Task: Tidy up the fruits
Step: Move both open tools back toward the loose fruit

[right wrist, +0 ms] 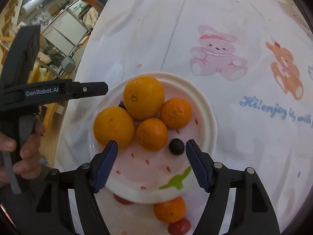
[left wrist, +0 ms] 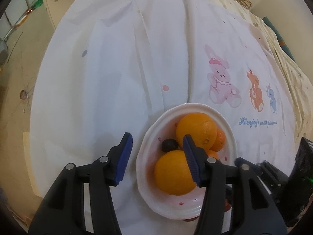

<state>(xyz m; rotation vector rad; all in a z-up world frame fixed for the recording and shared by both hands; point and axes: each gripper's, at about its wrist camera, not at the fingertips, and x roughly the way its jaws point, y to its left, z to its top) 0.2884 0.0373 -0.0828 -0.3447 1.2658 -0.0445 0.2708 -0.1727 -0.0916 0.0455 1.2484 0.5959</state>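
Note:
A white plate (right wrist: 207, 113) with a strawberry pattern holds two large oranges (right wrist: 143, 97) (right wrist: 114, 126), two small mandarins (right wrist: 176, 113) (right wrist: 152, 134) and a dark grape (right wrist: 176, 146). A second dark fruit peeks between the oranges. My right gripper (right wrist: 151, 146) is open above the plate's near part, the grape beside its right finger. My left gripper (left wrist: 156, 140) is open over the plate's left rim (left wrist: 142, 146), its right finger over an orange (left wrist: 173, 172). A mandarin (right wrist: 169, 209) and red tomatoes (right wrist: 179, 226) lie off the plate, near me.
The table wears a white cloth with a pink bunny (right wrist: 215, 54) and an orange bear (right wrist: 285, 68) printed on it. The left gripper's body (right wrist: 39, 92) and the hand holding it reach in from the left. Kitchen furniture (right wrist: 58, 27) stands beyond the table edge.

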